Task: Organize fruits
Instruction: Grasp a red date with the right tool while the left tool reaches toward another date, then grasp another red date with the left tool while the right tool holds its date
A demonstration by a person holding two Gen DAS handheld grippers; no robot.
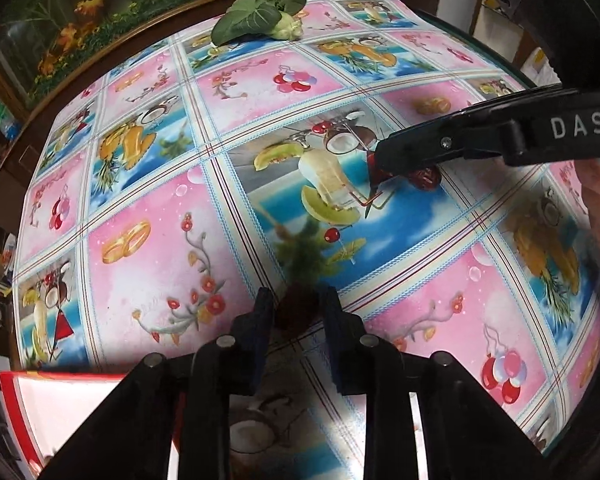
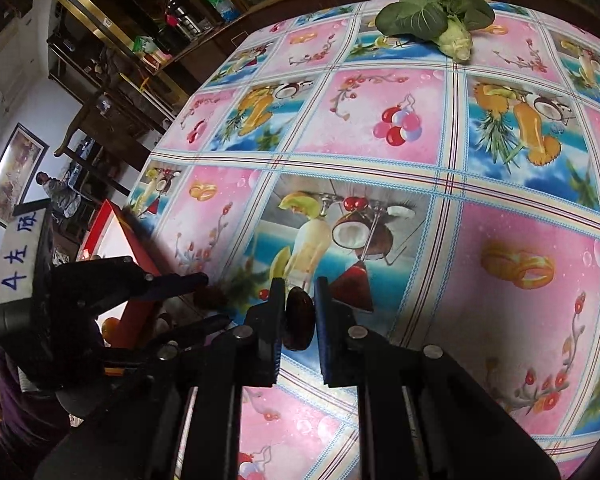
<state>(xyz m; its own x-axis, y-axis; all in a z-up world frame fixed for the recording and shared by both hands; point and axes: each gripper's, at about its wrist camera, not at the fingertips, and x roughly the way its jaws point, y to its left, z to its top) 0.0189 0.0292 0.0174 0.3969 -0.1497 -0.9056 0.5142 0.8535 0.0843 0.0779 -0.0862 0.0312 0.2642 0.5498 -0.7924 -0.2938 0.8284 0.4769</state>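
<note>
While I look down through both cameras, I see a desk [image 1: 148, 264] with a bright cloth full of fruit pictures. My left gripper [image 1: 296, 308] points down at it, and its two pads are squeezed onto a dark red date [image 1: 296, 310] that sits low on the cloth. From the right camera, that same date [image 2: 210, 298] looks like a fuzzy dark lump between the left gripper's [image 2: 204, 300] tips, close to the desk.

My right gripper [image 2: 300, 316] is pinched tight on another dark red date [image 2: 300, 318]. This one is shiny and stands tall between the blue pads. From the left camera, the right gripper [image 1: 396, 168] comes in from the right side, and its date [image 1: 424, 178] peeks out under the black tip, near the coconut picture.

A red tray with a white inside [image 1: 60, 412] sits at the near left edge of the desk, just beside my left gripper. I can see something orange [image 2: 110, 326] in it from the right camera.

Far away, at the back of the desk, lies a green leafy vegetable [image 1: 260, 14] on its side.
</note>
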